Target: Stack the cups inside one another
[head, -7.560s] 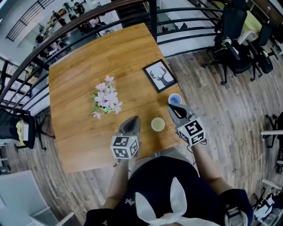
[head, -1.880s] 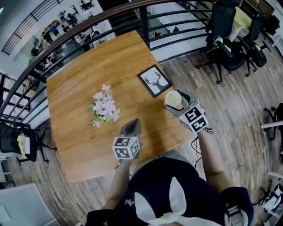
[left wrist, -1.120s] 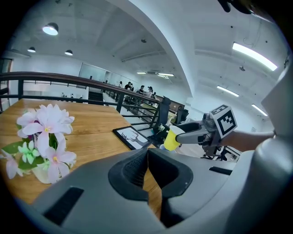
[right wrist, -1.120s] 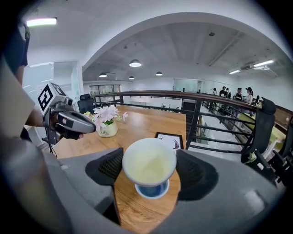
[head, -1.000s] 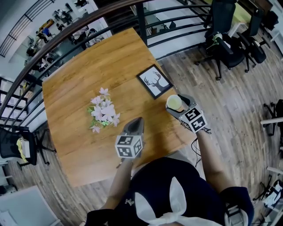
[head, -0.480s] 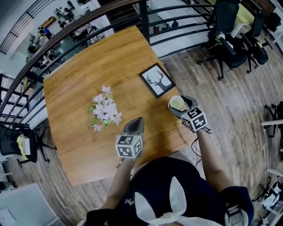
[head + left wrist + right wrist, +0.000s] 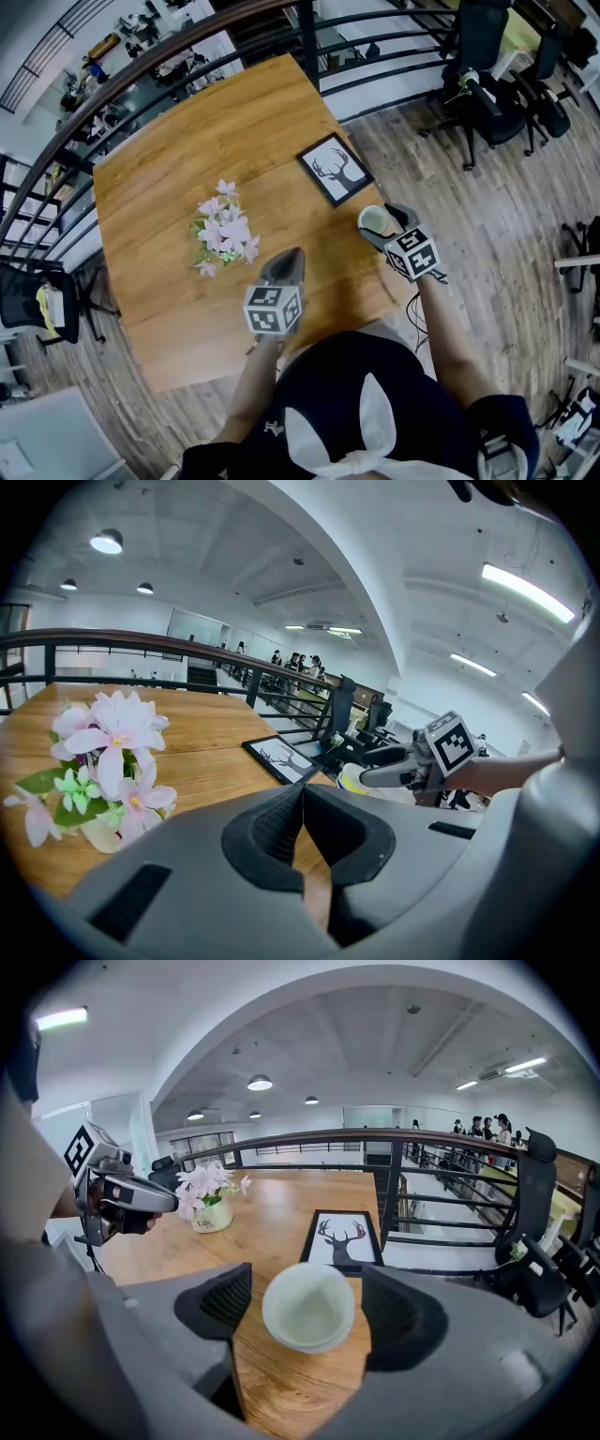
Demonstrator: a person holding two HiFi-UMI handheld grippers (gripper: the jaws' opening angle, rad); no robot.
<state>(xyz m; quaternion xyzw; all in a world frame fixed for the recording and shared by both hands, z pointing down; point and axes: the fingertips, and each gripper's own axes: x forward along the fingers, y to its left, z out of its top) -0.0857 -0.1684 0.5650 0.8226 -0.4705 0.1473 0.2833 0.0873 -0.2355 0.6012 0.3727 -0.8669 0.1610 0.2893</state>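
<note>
Though my right gripper [image 7: 303, 1303] stands wide open, the cup [image 7: 374, 221] is between its jaws, touching neither, its base hidden; only that gripper's view shows the gaps. At nine o'clock there, my left gripper [image 7: 302, 801] is closed, empty.

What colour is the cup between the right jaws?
Pale green cup, best in the right gripper view.

The only legible print is the word "Life" on the small white flower pot [image 7: 214, 1220].
</note>
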